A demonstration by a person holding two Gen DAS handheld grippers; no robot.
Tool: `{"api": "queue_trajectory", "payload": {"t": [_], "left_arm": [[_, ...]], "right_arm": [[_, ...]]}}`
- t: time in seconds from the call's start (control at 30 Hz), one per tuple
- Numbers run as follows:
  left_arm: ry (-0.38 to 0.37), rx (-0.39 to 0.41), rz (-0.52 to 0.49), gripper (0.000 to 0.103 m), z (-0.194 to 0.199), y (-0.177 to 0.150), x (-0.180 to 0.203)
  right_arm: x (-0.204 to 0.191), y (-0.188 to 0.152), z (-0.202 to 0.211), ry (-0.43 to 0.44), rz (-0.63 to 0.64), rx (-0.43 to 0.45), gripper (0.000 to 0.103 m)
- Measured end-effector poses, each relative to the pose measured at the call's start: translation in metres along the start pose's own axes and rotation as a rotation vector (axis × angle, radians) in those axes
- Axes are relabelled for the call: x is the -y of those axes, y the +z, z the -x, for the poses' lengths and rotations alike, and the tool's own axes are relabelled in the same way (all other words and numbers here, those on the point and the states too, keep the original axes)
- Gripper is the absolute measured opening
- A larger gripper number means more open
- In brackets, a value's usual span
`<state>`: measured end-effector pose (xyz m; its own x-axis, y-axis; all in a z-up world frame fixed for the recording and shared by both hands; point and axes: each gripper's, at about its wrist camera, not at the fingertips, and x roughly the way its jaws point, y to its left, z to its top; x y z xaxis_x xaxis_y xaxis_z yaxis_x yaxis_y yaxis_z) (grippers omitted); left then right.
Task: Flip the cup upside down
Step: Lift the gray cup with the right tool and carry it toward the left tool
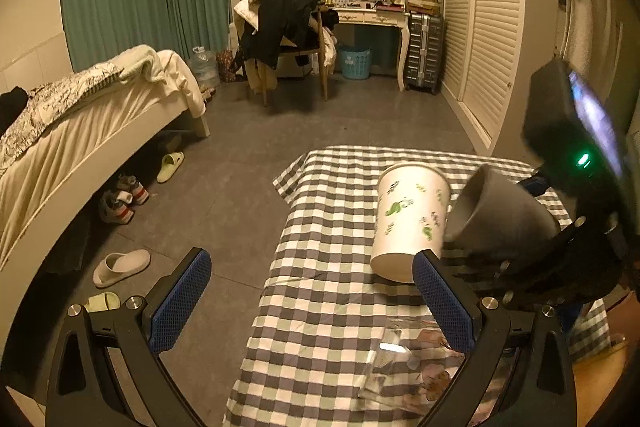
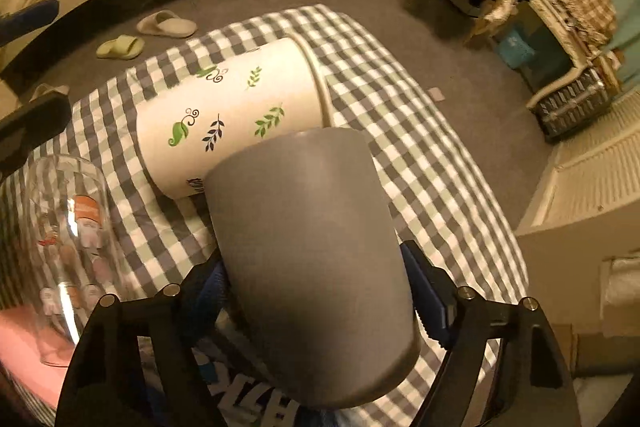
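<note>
I can read very little here. Under the grey cup [image 2: 316, 267], large white block letters show on a blue surface [image 2: 260, 413], seen upside down and partly hidden; I cannot make out a word. Dark print at the base of the paper cup [image 2: 224, 111] is cut off and illegible.
</note>
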<state>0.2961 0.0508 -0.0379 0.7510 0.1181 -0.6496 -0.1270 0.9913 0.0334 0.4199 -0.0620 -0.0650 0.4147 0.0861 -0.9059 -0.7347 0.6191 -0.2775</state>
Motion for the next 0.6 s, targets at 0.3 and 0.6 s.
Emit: {"api": "queue_trajectory", "payload": {"t": [0.3, 0.6], "left_arm": [[-0.038, 0.096, 0.001, 0.103, 0.092, 0.002, -0.004], [-0.039, 0.203, -0.004, 0.103, 0.207, -0.012, -0.027]], "right_arm": [[-0.014, -0.016, 0.123, -0.112, -0.108, 0.116, 0.071], [-0.083, -0.071, 0.251, -0.168, -0.157, 0.203, 0.071]]}}
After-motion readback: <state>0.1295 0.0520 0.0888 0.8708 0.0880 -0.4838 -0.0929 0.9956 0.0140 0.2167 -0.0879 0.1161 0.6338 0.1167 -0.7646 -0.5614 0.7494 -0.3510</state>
